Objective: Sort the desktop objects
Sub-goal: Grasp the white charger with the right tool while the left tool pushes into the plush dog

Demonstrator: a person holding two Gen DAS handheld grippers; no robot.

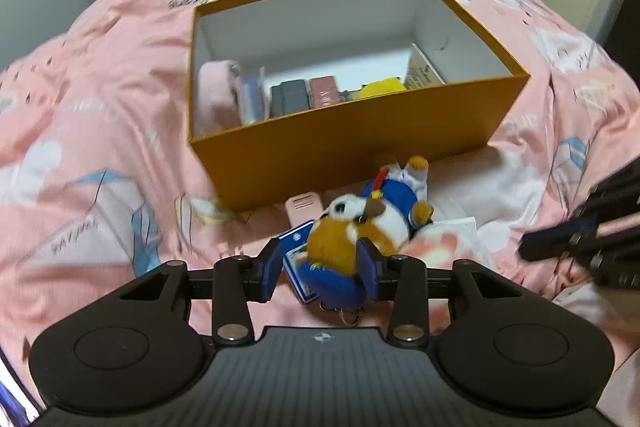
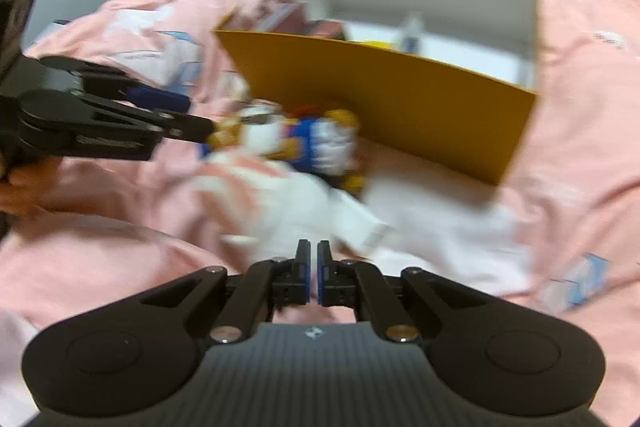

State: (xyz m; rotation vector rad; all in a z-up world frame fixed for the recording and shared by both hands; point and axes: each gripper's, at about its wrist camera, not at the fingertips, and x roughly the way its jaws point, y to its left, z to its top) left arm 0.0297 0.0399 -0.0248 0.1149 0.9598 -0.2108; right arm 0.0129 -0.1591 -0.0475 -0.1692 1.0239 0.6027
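Observation:
An orange-brown plush toy (image 1: 360, 223) in a blue outfit lies on the pink bedspread just in front of an open orange box (image 1: 352, 143). My left gripper (image 1: 320, 267) has its blue pads on either side of the toy's head and blue cap, with a paper tag beside the left pad. The right wrist view shows the toy (image 2: 288, 139) with the left gripper (image 2: 200, 129) at its head. My right gripper (image 2: 313, 267) is shut and empty, held over the bedspread; it also shows at the right edge of the left wrist view (image 1: 532, 247).
The box (image 2: 400, 107) holds a pink item (image 1: 216, 95), dark and red small boxes (image 1: 304, 95), something yellow (image 1: 380, 87) and a card (image 1: 424, 71). A pink flat object (image 1: 304, 205) lies beside the toy. A white paper or packet (image 2: 360, 219) lies on the bedspread.

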